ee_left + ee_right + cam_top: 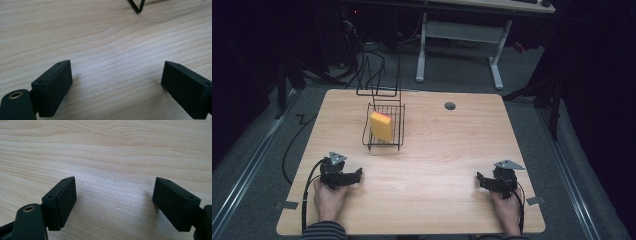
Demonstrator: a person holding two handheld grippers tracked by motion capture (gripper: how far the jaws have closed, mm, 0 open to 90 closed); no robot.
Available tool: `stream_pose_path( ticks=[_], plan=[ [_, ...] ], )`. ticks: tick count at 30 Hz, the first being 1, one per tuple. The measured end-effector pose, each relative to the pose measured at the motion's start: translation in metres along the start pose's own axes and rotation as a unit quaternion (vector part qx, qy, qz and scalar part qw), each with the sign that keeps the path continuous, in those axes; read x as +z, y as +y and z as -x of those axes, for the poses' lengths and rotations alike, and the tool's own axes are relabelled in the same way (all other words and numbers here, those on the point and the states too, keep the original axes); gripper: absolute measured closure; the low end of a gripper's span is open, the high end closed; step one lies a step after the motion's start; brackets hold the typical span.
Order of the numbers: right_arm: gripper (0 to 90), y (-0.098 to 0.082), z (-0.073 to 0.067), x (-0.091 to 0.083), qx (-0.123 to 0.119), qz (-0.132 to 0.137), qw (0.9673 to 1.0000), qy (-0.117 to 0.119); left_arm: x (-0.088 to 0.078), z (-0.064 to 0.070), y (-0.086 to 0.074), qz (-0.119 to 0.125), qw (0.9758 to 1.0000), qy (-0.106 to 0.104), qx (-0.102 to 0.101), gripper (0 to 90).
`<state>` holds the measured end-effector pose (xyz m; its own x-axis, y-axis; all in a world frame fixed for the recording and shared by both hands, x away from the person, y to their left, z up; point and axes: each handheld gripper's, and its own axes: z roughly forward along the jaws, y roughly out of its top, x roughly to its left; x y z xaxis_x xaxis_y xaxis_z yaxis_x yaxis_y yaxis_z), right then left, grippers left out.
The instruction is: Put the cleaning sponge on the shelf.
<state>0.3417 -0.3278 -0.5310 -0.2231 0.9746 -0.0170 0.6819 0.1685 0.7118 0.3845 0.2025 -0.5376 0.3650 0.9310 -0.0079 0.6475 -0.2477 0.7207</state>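
Both grippers rest on the tabletop (432, 165), fingers wide apart, holding nothing — probably just the start. Next, maybe reach for the yellow sponge (381, 125) in the wire basket (399, 131).

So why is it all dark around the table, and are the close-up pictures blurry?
High view: the light wooden table is lit brightly and the floor and room behind fall into dark shadow. Left gripper view: the wood grain is sharp and the near black jaws look slightly soft. Right gripper view: much the same, with soft shadows beside the jaws.
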Motion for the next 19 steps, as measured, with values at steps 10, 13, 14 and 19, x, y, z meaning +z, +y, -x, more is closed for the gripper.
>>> stream_pose_path(
  ticks=[10, 13, 14, 19],
  plan=[
    [19.4, 0.0000, 0.0000, 0.0000, 0.000, 0.000, 1.0000, 0.000, -0.0019, 0.0008, -0.0017, 0.005, 1.0000, 0.002, -0.007, 15.7],
    [19.4, 0.0000, 0.0001, 0.0000, 0.000, 0.000, 1.0000, 0.000, -0.0019, 0.0008, -0.0017, 0.005, 1.0000, 0.002, -0.006, 15.7],
    [19.4, 0.0000, 0.0001, 0.0000, 0.000, 0.000, 1.0000, 0.000, -0.0019, 0.0008, -0.0017, 0.005, 1.0000, 0.002, -0.006, 15.7],
    [19.3, 0.0000, 0.0001, 0.0000, 0.002, 0.000, 1.0000, -0.001, -0.0019, 0.0009, -0.0018, 0.005, 1.0000, 0.003, -0.007, 15.8]
  ],
)
